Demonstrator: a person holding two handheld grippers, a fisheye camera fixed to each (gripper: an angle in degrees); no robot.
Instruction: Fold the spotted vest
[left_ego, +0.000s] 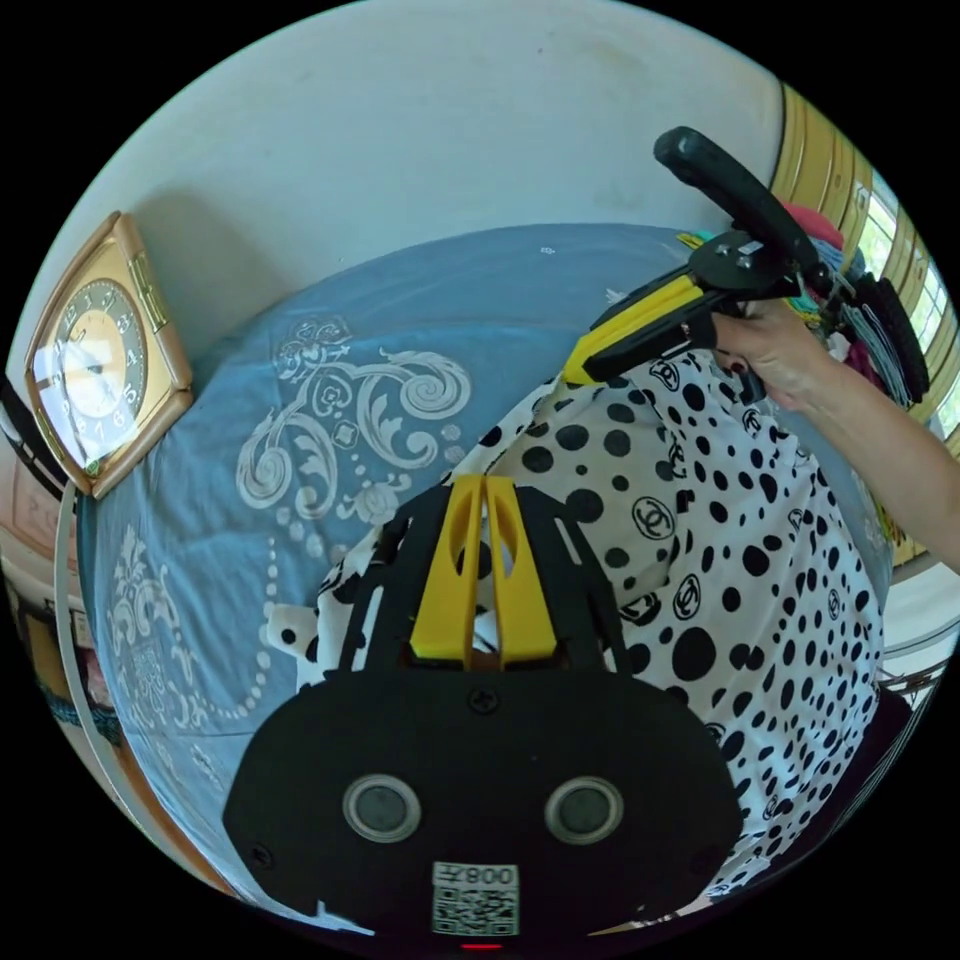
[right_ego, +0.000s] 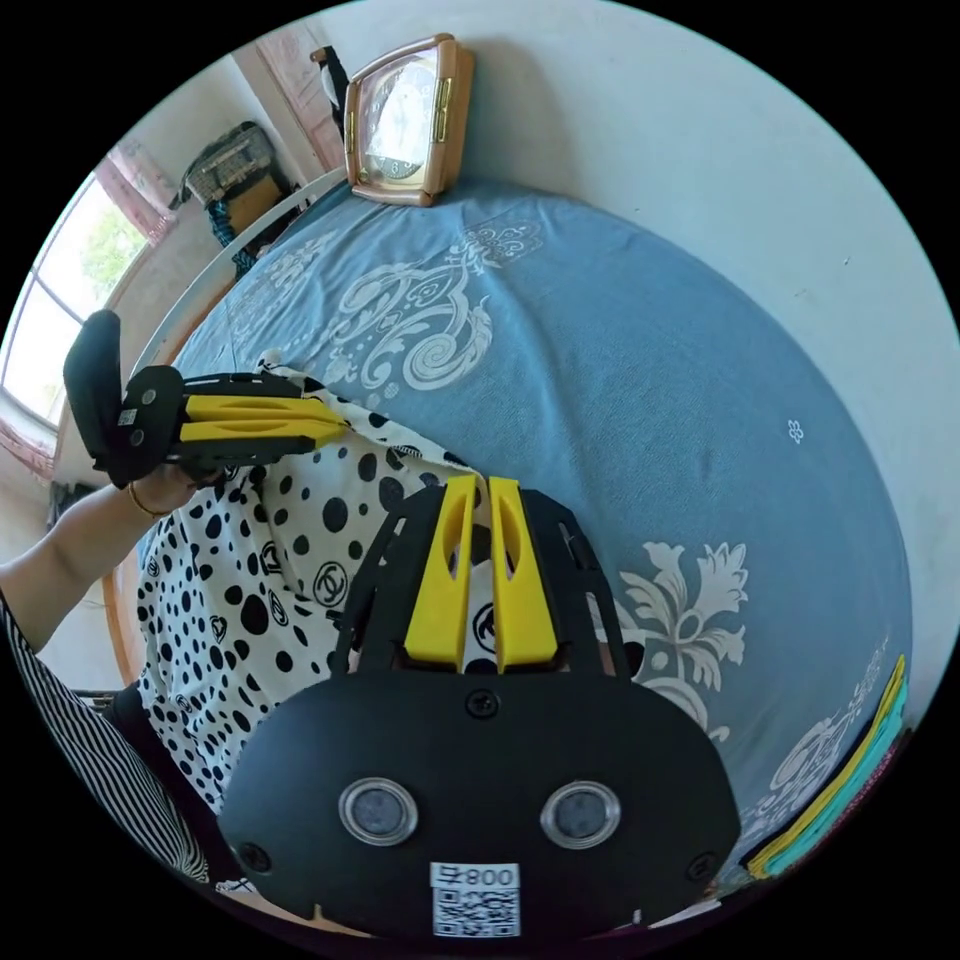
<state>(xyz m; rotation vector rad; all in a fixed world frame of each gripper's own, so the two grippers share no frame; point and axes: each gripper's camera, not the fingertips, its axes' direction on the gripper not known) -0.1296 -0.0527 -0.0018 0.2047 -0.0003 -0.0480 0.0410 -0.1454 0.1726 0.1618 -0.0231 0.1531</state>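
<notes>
A blue bedspread (left_ego: 520, 300) with pale scrollwork covers the bed. A gold-framed clock (left_ego: 100, 355) leans against the white wall (left_ego: 420, 120) at its far edge. Yellow and teal folded cloths (right_ego: 845, 790) lie at another edge.

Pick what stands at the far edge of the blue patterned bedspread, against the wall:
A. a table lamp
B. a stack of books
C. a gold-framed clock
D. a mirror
C. The gold-framed clock leans against the pale wall at the far edge of the blue bedspread, beyond the spotted vest; it also appears in the left gripper view.
</notes>
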